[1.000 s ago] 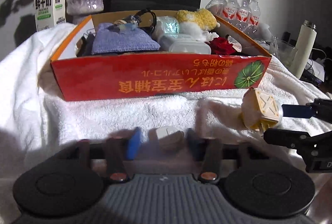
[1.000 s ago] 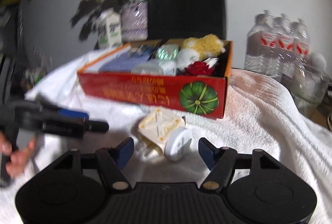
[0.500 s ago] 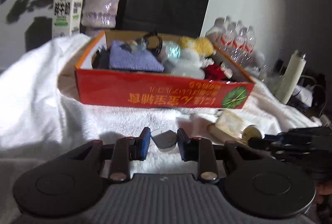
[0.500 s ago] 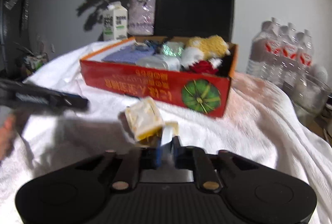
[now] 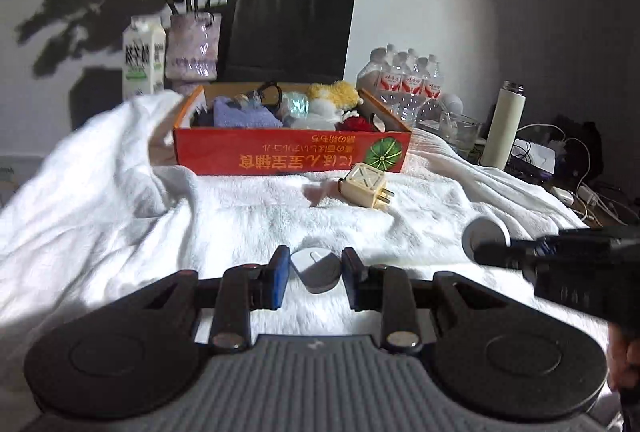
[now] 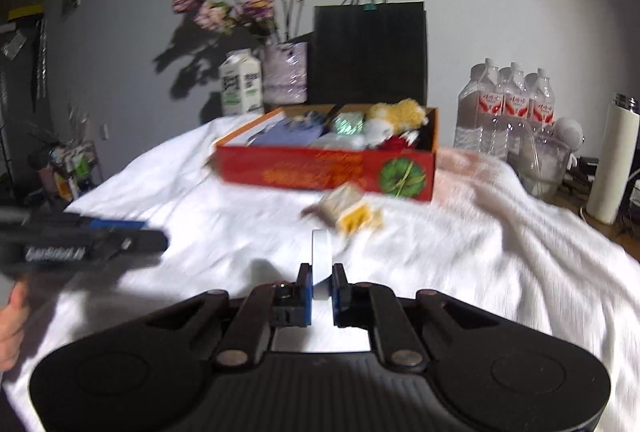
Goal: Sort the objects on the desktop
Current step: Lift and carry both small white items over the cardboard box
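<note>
Two grippers each hold a small white thing above the towel-covered tabletop (image 5: pixel 240 216); the left gripper (image 5: pixel 314 272) has its jaws closed on a white disc (image 5: pixel 316 268), pads touching its sides; the right gripper (image 6: pixel 321 282) has its jaws nearly shut on a thin white ring (image 6: pixel 322 252) held edge-on; a cream plug (image 5: pixel 366 186) lies on the towel at twelve o'clock from the left gripper, just before the red box (image 5: pixel 292 156), which is full of sorted things.
</note>
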Action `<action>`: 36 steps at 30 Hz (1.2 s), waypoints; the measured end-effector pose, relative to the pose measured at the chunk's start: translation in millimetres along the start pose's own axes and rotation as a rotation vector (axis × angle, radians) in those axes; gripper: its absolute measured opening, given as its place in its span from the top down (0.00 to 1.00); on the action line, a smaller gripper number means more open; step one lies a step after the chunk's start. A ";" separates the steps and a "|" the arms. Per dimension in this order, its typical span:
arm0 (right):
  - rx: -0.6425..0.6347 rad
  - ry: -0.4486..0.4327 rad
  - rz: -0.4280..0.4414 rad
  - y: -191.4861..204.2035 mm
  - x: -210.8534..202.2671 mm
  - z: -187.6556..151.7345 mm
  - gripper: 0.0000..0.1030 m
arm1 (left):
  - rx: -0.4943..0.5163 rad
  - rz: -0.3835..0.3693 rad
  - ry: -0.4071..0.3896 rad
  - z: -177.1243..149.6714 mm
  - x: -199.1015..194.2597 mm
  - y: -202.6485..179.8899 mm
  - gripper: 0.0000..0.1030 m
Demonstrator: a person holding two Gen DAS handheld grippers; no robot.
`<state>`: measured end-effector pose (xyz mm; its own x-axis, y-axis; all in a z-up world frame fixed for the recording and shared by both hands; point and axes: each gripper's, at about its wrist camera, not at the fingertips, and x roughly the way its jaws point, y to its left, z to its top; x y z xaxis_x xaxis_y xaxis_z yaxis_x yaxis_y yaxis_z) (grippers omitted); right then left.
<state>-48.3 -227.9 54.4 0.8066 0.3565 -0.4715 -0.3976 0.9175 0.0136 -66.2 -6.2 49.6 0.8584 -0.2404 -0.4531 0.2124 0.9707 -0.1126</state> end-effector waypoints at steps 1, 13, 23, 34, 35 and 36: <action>0.004 -0.001 -0.008 3.4 -8.1 -5.5 0.92 | 0.020 0.006 -0.012 -4.0 -9.6 -5.5 0.72; -0.043 -0.084 -0.068 34.3 -80.1 -30.8 0.92 | 0.091 0.022 -0.087 -34.7 -70.3 -35.5 0.72; -0.039 -0.095 -0.070 30.4 -79.4 -24.4 0.92 | 0.064 0.020 -0.093 -30.2 -65.9 -29.0 0.72; 0.005 -0.172 -0.026 -21.7 -42.5 56.3 0.92 | 0.023 -0.059 -0.137 61.4 -23.5 13.2 0.72; 0.008 -0.180 -0.025 -26.9 -37.4 64.7 0.92 | 0.034 -0.047 -0.144 68.9 -18.1 16.6 0.72; 0.010 -0.185 -0.023 -32.5 -31.7 73.1 0.92 | 0.045 -0.045 -0.149 76.3 -12.4 19.3 0.72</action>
<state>-28.9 -256.1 133.3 0.8824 0.3608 -0.3019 -0.3743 0.9272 0.0140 -37.1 15.5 120.5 0.9066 -0.2845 -0.3116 0.2704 0.9587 -0.0885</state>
